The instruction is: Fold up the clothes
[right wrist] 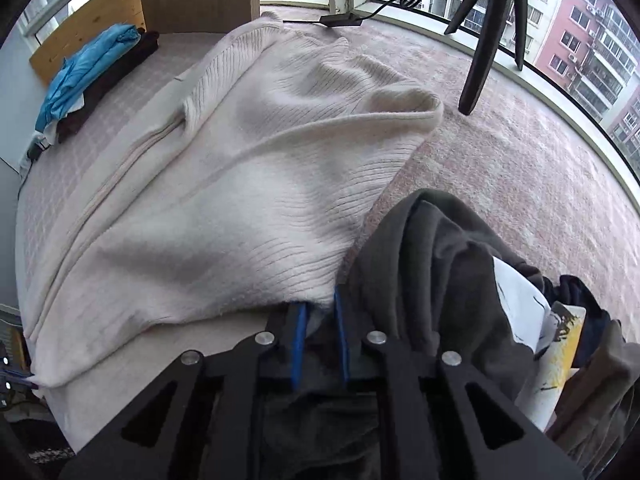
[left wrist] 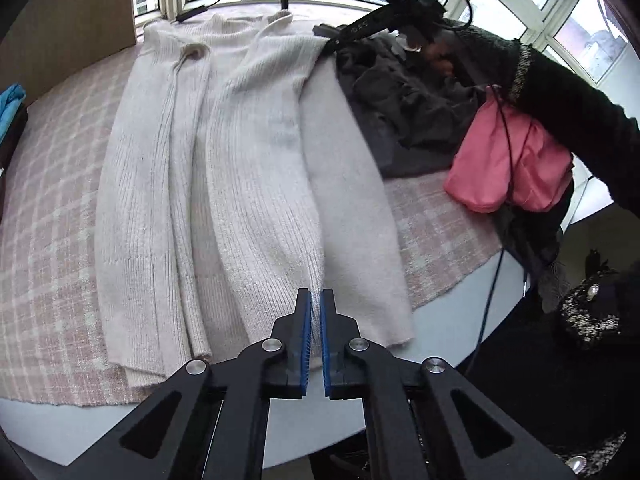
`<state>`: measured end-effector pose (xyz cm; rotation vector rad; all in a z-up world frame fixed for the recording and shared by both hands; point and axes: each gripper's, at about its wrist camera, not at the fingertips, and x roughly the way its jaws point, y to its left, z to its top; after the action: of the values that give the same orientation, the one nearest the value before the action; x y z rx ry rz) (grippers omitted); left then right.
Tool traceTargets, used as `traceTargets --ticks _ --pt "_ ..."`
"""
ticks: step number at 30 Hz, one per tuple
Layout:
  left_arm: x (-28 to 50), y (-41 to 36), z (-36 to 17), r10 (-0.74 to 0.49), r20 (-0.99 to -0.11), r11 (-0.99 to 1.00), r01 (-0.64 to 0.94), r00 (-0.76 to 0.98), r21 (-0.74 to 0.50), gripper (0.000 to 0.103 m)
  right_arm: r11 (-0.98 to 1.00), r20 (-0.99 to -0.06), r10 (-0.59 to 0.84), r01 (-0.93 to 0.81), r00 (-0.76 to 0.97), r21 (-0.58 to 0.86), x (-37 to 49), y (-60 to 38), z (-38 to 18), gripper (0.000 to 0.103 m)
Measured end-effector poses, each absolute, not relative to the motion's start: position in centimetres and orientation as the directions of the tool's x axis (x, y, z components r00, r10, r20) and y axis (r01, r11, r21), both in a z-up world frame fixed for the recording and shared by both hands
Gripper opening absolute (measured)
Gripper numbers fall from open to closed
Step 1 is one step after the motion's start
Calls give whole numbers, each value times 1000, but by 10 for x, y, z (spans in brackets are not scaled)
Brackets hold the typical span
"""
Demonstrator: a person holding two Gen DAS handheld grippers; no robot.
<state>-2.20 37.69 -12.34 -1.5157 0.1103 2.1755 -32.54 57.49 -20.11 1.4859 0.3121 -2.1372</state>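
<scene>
Left wrist view: the left gripper (left wrist: pixel 316 300) clamps the hem of a cream ribbed-knit cardigan (left wrist: pixel 224 168) spread on a pink checked tablecloth (left wrist: pixel 52 208), beside a dark grey garment heap (left wrist: pixel 404 100).

Right wrist view: the right gripper (right wrist: pixel 320 312) pinches the cardigan's (right wrist: pixel 248 168) lifted edge; blue folded cloth (right wrist: pixel 80 76) lies far left.

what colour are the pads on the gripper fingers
Blue, on black fingers. The left gripper shows its pads best, in the left wrist view.
</scene>
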Motion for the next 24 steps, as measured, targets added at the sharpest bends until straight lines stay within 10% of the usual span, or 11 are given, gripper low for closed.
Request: traceTargets --ticks 7,11,20,24 --pt "-21 392 -139 367 -905 -855 -462 -214 -237 4 -875 -909 -358 416 -213 247 -343 601 -210 14" --pt "-11 403 -158 369 -926 -821 -497 -86 -281 24 -875 -911 -368 400 -186 272 -344 602 -211 15" --pt "-38 369 -154 332 -922 -902 -352 -199 -249 35 -853 -944 -232 515 -235 81 -318 594 -176 23" --pt "-40 391 -156 308 -928 -893 -400 -210 -206 32 -874 -909 -322 453 -266 177 -327 604 -157 40"
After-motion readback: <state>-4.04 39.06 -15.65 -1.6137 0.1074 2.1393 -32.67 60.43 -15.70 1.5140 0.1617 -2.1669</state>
